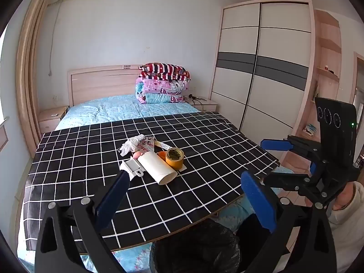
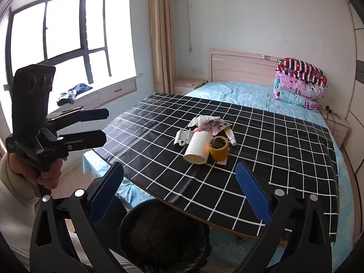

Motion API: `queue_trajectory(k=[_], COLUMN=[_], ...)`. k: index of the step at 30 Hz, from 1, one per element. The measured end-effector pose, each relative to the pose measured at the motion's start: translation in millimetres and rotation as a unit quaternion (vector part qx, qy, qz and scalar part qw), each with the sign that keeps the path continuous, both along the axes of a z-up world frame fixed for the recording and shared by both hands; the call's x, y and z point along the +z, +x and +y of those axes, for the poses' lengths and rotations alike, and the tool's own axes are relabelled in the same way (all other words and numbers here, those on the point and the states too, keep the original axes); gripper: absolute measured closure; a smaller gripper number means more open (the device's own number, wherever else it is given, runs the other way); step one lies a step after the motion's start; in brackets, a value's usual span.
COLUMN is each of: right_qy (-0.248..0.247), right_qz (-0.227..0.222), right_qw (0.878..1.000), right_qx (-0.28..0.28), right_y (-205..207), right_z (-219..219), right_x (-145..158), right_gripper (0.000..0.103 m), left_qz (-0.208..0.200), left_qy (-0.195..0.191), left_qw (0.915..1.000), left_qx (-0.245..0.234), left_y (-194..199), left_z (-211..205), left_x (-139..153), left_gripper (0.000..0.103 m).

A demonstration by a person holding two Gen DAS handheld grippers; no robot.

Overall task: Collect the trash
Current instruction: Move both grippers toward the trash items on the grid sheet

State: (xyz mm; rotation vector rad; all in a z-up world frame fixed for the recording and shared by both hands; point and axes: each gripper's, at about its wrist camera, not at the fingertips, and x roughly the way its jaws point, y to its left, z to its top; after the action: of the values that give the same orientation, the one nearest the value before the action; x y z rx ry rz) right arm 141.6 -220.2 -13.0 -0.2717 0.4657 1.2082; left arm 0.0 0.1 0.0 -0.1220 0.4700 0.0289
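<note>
A pile of trash lies mid-board on the black checked board [image 1: 204, 141]: a white paper tube [image 1: 157, 167] [image 2: 196, 147], a yellow tape roll [image 1: 174, 158] [image 2: 218, 149], a crumpled tissue [image 1: 132, 144] [image 2: 204, 120], a printed wrapper [image 1: 146, 144], a small tube [image 2: 230, 136] and a white plastic clip [image 1: 132, 167] [image 2: 182, 137]. A bin with a black bag [image 1: 195, 248] [image 2: 166, 236] stands below the board's near edge. My left gripper [image 1: 184, 182] is open and empty, short of the pile. My right gripper [image 2: 179, 173] is open and empty above the bin; it also shows in the left wrist view [image 1: 293, 150].
The board lies across a bed with a light blue sheet [image 2: 238, 91]. Folded quilts [image 1: 162, 84] sit by the headboard. A wardrobe [image 1: 261, 68] stands to the right, a window seat [image 2: 91, 95] to the left. Nightstands flank the bed.
</note>
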Motion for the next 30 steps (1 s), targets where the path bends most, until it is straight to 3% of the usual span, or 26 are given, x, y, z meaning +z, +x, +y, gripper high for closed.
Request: queue_trajectory(k=[30], right_qy=[-0.001], right_qz=[-0.002], right_qw=[1.0], right_qx=[0.0], right_y=[0], right_z=[2], right_x=[6], right_gripper=[0.003], left_qz=[0.011], left_qy=[-0.003], left_qw=[0.9998], left_qx=[0.018], left_y=[1], left_z=[8], left_x=[-10], left_gripper=[0.008])
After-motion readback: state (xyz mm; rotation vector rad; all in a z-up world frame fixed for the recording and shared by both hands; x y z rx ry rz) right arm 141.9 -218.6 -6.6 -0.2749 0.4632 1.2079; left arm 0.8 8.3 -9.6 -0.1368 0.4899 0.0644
